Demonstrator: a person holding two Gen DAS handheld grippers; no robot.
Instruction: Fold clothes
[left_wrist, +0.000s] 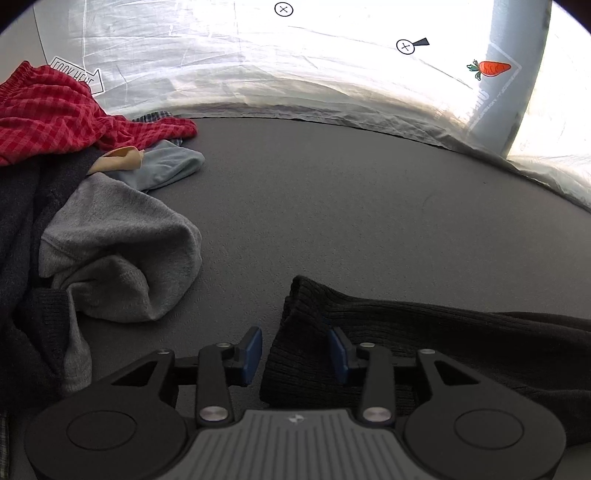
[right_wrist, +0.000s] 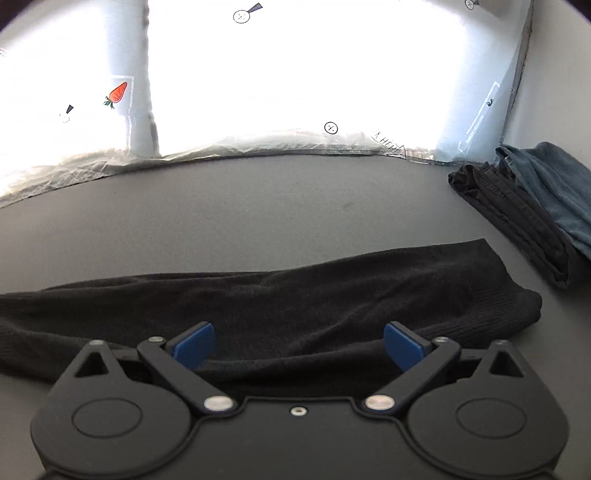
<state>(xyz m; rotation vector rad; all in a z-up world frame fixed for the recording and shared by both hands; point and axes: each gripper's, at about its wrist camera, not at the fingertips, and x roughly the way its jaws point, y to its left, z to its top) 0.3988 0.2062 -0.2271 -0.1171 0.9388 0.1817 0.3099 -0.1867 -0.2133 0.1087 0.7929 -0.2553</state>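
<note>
A black ribbed knit garment (right_wrist: 295, 299) lay in a long flat band across the dark grey, finely grained table (right_wrist: 258, 199). Its cuff end stood up a little between the blue pads of the left gripper (left_wrist: 295, 350), whose jaws were apart and not pressing the cloth. The right gripper (right_wrist: 299, 345) hung over the near edge of the same garment with its jaws spread wide, holding nothing.

At the left side was a loose heap: a soft grey sweatshirt (left_wrist: 122, 254), a red checked cloth (left_wrist: 62, 118), a pale blue piece (left_wrist: 166, 166) and dark navy fabric (left_wrist: 22, 229). At the far right were folded black trousers (right_wrist: 513, 221), with a folded blue denim piece (right_wrist: 554, 192) touching them. Behind the table hung a wrinkled translucent plastic sheet (left_wrist: 258, 66) with a carrot sticker (left_wrist: 493, 68).
</note>
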